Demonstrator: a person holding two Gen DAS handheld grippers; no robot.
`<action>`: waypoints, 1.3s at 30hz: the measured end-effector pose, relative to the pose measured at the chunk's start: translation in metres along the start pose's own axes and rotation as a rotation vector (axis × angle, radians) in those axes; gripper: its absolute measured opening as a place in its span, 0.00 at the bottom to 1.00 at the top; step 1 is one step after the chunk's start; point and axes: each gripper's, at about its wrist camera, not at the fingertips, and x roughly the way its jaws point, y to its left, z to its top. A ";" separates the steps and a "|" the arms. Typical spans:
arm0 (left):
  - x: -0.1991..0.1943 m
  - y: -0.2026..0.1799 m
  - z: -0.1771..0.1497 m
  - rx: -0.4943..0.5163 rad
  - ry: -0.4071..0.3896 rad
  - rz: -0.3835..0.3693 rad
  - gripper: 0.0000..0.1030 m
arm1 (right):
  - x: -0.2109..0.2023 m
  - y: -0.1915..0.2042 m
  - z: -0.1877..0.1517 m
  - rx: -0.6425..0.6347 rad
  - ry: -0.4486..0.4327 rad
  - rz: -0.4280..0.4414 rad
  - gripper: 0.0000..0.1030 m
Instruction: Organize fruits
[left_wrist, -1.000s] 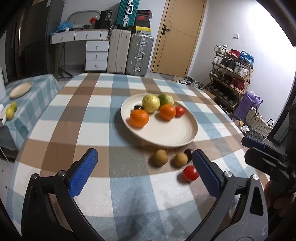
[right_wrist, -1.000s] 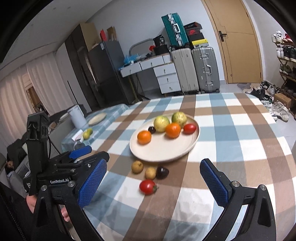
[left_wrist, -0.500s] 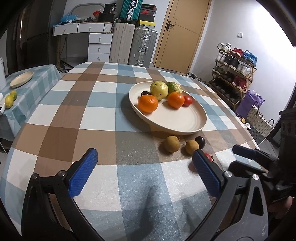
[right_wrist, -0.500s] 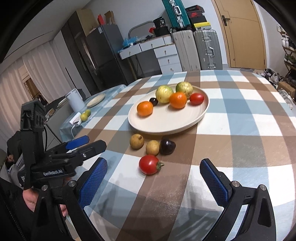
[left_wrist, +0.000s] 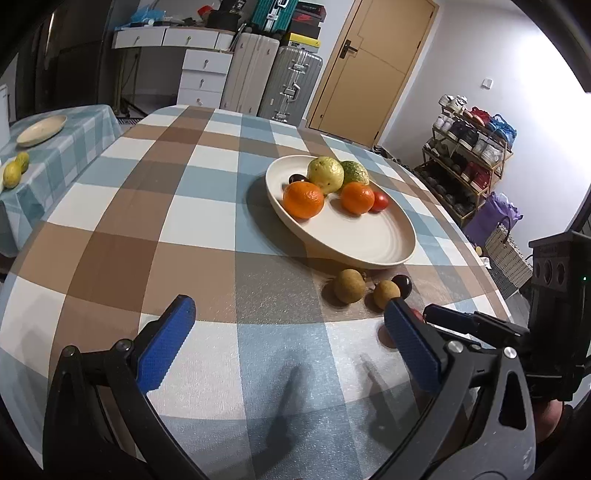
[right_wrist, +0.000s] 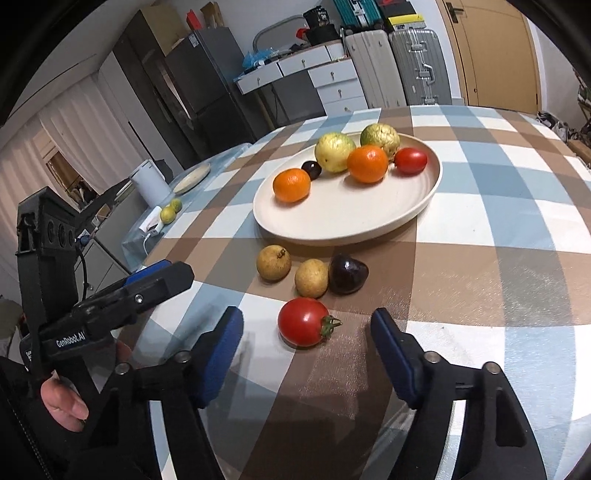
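Note:
A cream plate (right_wrist: 369, 218) (left_wrist: 362, 243) holds two oranges, two yellow-green fruits, a red tomato and a dark plum. In front of it on the checked cloth lie two brown fruits (right_wrist: 274, 263) (right_wrist: 311, 277), a dark plum (right_wrist: 348, 274) and a red tomato (right_wrist: 303, 327). My right gripper (right_wrist: 306, 343) is open, low over the cloth, with the tomato just ahead between its fingers. My left gripper (left_wrist: 288, 332) is open and empty above the cloth, left of the loose fruits. In the left wrist view the tomato (left_wrist: 417, 314) is mostly hidden behind my right finger.
The left gripper (right_wrist: 147, 284) shows at the left in the right wrist view. A side table (left_wrist: 55, 147) with a small plate and lemons stands at the left. Suitcases, drawers and a door are at the back, a shoe rack at the right.
Both grippers have moved forward and lower toward the loose fruits. The right gripper has come up to the red tomato and narrowed somewhat around it.

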 end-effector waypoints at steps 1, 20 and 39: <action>0.001 0.000 0.000 -0.001 0.002 -0.001 0.99 | 0.001 0.000 0.000 -0.001 0.003 0.002 0.69; 0.012 -0.001 0.000 0.005 0.045 0.002 0.99 | 0.003 -0.009 0.001 0.058 0.000 0.063 0.30; 0.054 -0.034 0.028 0.086 0.136 -0.046 0.97 | -0.044 -0.037 -0.009 0.088 -0.110 0.056 0.30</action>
